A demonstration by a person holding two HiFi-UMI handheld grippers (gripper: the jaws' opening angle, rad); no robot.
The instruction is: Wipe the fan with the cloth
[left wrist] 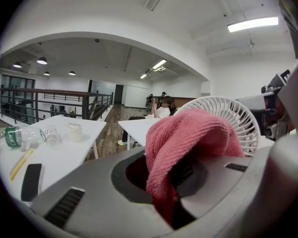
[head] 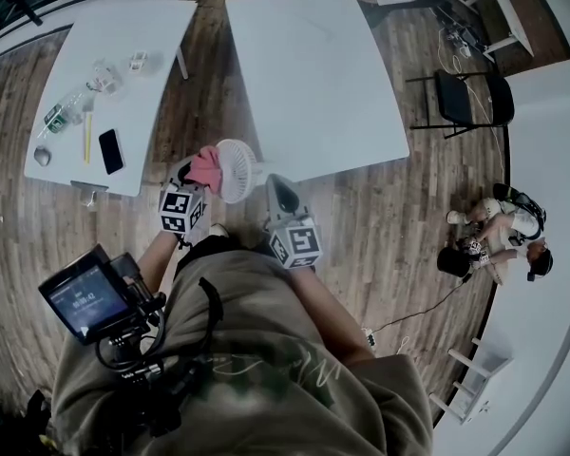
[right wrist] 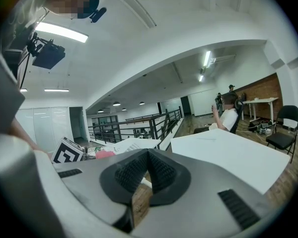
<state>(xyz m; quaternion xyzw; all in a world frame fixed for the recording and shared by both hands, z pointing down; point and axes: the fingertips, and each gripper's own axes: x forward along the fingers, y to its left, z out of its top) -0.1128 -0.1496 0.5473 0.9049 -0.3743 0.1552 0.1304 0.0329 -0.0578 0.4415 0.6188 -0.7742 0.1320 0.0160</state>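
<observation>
pink cloth (left wrist: 188,138) beside white fan (left wrist: 238,114)

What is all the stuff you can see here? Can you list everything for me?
left table: one, white, on the wooden floor
right table: one, white, next to it
phone: one, black, on the left table
bottle: one, clear with a green label, on the left table
stick: one, yellow, beside the phone
chair: one, black, right of the right table
seated person: one, on the floor at the right
fan: one, white, between the grippers
cloth: one, pink, beside the fan
left gripper: one, grey, shut on the cloth
right gripper: one, grey, jaws together
</observation>
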